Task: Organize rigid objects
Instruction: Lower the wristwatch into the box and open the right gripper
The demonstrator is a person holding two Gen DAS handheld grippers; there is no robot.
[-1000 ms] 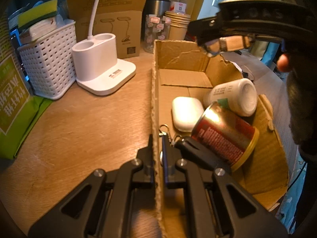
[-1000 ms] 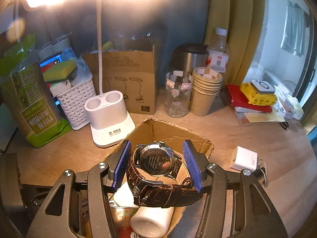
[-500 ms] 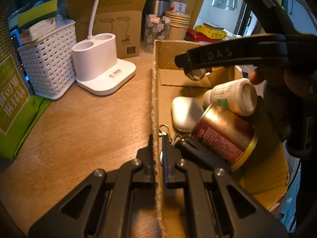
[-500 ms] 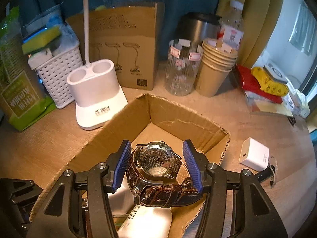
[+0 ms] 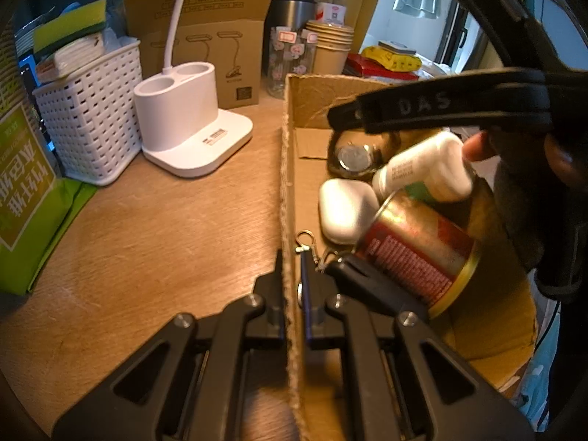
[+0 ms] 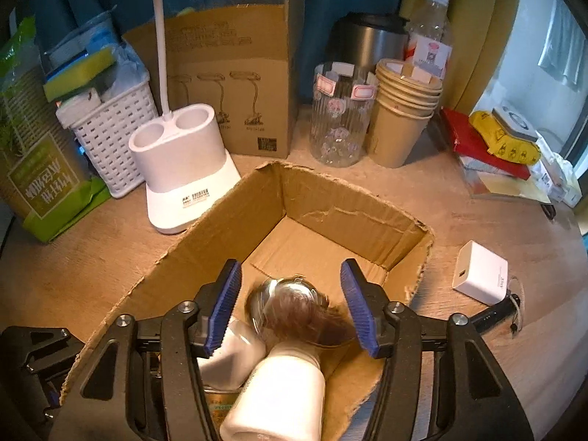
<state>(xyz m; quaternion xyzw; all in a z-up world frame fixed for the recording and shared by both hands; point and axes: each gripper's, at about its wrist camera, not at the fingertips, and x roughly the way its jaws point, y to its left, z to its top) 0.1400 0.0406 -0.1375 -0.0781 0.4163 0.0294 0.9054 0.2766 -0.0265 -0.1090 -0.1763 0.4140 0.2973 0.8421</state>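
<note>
Watch [image 6: 290, 308] now dropped from opening right hand-held gripper [image 6: 290, 308], pads clear, lying inside box [image 6: 352, 217]. Left hand-held gripper [image 5: 293, 286] stays clamped on box wall. Charger [image 6: 481, 277] remains on bench [image 6: 459, 220].

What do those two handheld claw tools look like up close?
Both are matte black plastic with angular, cut-out arms joined by silver screws. The right gripper has ribbed blue pads on its fingers; the left gripper has a blue pad too. Raised letters "DAS" mark the right one's side. No cables show.
</note>
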